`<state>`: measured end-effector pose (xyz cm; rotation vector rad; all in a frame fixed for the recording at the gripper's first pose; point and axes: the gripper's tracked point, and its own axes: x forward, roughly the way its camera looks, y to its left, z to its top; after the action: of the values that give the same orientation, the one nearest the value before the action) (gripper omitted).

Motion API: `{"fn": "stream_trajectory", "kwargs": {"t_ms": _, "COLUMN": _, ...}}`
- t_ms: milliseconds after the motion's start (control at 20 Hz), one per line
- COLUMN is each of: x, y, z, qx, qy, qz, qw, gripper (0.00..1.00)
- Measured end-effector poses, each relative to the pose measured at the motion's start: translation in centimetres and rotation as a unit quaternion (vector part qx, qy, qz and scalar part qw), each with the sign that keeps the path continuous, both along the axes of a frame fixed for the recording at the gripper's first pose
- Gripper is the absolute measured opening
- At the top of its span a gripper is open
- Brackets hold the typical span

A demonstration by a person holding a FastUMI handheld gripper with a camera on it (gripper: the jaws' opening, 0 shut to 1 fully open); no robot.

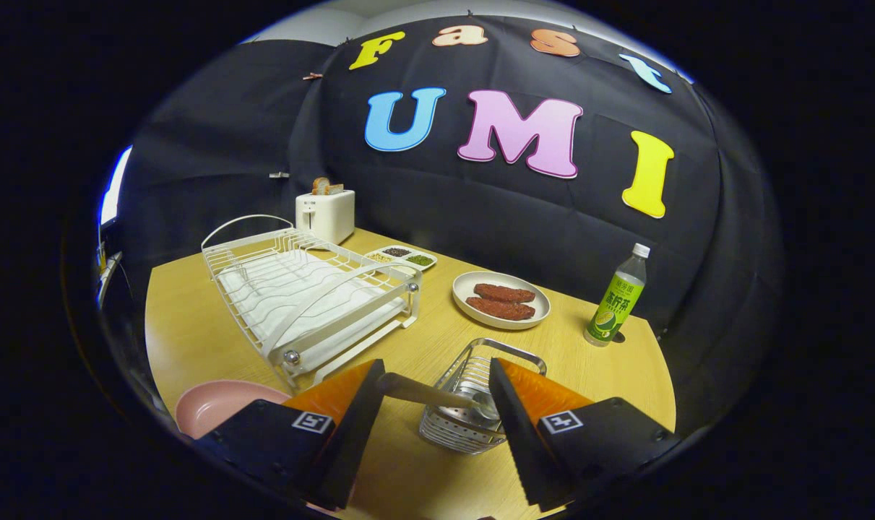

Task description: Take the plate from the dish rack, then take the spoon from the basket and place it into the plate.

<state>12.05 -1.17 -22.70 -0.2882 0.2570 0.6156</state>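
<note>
My tool (437,404) is wide open over the wire basket (473,404), fingers either side of the wooden-handled spoon (437,393) leaning in it. Pink plate (217,408) already sits on the tabletop (603,361) beside the dish rack (307,296), ready to take it.

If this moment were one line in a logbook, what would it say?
tongs: open, astride spoon handle | spoon: in basket | pink plate: on table, off dish rack
</note>
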Motion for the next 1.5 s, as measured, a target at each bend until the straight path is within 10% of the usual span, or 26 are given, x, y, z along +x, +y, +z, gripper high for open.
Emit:
{"fn": "stream_trajectory", "kwargs": {"t_ms": 700, "x": 1.2, "y": 0.7, "z": 1.4, "qx": -0.021, "qy": -0.053, "qz": -0.016, "qw": 0.998, "gripper": 0.16}}
{"fn": "stream_trajectory", "kwargs": {"t_ms": 1500, "x": 1.5, "y": -1.2, "z": 12.9, "qx": 0.044, "qy": -0.066, "qz": -0.033, "qw": 0.996, "gripper": 0.14}}
